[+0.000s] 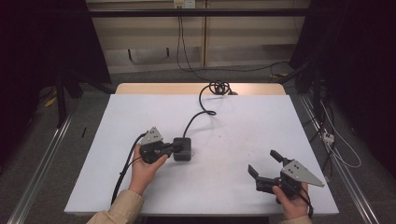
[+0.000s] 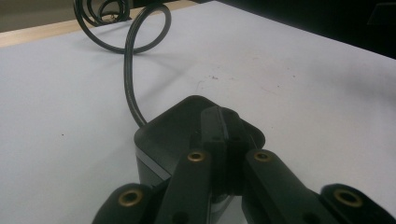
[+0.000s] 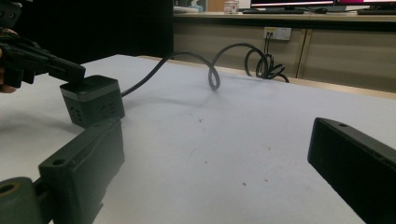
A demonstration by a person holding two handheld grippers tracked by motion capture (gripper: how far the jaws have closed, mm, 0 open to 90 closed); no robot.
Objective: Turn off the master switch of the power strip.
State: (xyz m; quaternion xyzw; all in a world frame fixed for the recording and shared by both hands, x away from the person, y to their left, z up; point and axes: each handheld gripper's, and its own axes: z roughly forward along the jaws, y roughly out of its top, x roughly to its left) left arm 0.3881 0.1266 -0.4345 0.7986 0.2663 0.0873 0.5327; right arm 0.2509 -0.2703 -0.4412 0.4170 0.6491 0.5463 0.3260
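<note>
A dark cube-shaped power socket [image 1: 185,153] [image 2: 161,133] [image 3: 93,100] sits on the white table [image 1: 140,116], left of centre. Its black cable [image 1: 200,113] [image 2: 129,79] [image 3: 187,58] curls toward the far edge. My left gripper [image 1: 179,146] [image 2: 223,122] [image 3: 70,70] is shut, jaws together, with its tips lying on the cube's top face and nothing between them. My right gripper [image 1: 264,162] [image 3: 217,135] stands open near the front right of the table, well apart from the cube, with nothing between its jaws.
The cable gathers in a coil [image 1: 219,87] at the table's far edge and runs up to a wall outlet [image 1: 183,3]. Loose cables and a power strip [image 1: 327,136] lie on the floor at the right. Metal rails flank both sides of the table.
</note>
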